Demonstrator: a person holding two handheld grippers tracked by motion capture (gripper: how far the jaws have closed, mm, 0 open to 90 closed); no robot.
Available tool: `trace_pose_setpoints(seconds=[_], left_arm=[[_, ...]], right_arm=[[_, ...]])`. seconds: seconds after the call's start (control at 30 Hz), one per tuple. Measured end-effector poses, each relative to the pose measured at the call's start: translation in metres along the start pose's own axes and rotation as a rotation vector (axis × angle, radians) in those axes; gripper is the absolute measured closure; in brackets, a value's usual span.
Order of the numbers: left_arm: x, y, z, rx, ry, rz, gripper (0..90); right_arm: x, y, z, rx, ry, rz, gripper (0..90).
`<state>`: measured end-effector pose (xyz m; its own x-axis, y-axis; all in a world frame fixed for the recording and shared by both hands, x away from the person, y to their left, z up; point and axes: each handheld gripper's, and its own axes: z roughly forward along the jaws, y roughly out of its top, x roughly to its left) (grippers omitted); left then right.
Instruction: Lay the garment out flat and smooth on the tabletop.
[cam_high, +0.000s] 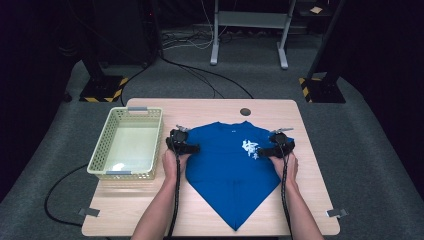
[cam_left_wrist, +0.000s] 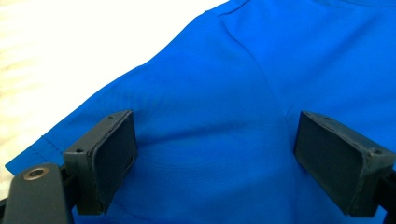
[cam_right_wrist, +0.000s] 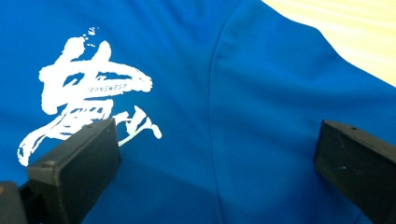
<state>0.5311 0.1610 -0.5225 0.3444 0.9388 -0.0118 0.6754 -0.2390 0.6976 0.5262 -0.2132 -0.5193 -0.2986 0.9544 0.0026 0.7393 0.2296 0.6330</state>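
Forearms enter from the table's near edge, and between them a blue T-shirt (cam_high: 230, 170) is spread flat on the wooden table (cam_high: 310, 190), its hem corner pointing toward the person. White lettering (cam_right_wrist: 88, 88) is printed on its chest. The left gripper (cam_left_wrist: 215, 154) is held over the shirt's left shoulder with jaws spread wide, nothing clasped. The right gripper (cam_right_wrist: 217, 168) is likewise held released over the right shoulder seam. A pale basket (cam_high: 100, 160) is seen just left of the shirt.

Your blue T-shirt (cam_high: 227, 170) with white brush-script print (cam_high: 249, 148), flat on table, folded to a point toward you.
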Motion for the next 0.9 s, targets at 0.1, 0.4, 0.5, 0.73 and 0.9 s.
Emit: trace_pose_setpoints(seconds=[0.1,0.4,0.5,0.73,0.9], left_arm=[[0.002,0.003,0.002,0.008,-0.004,0.010,12.0],[-0.003,-0.006,-0.035,-0.047,-0.032,-0.006,4.3],[-0.011,-0.016,-0.058,-0.084,-0.061,0.009,3.4],[-0.037,-0.056,-0.096,-0.125,-0.126,0.044,3.1],[-0.066,-0.082,-0.102,-0.110,-0.153,0.096,3.5]], right_arm=[[-0.002,0.003,0.002,0.000,-0.003,0.006,0.0],[-0.007,-0.009,-0.034,-0.094,0.010,0.012,0.0],[-0.003,-0.017,-0.055,-0.128,0.038,0.004,0.0],[0.029,-0.049,-0.085,-0.137,0.122,-0.043,0.5],[0.070,-0.067,-0.087,-0.119,0.186,-0.095,2.9]])
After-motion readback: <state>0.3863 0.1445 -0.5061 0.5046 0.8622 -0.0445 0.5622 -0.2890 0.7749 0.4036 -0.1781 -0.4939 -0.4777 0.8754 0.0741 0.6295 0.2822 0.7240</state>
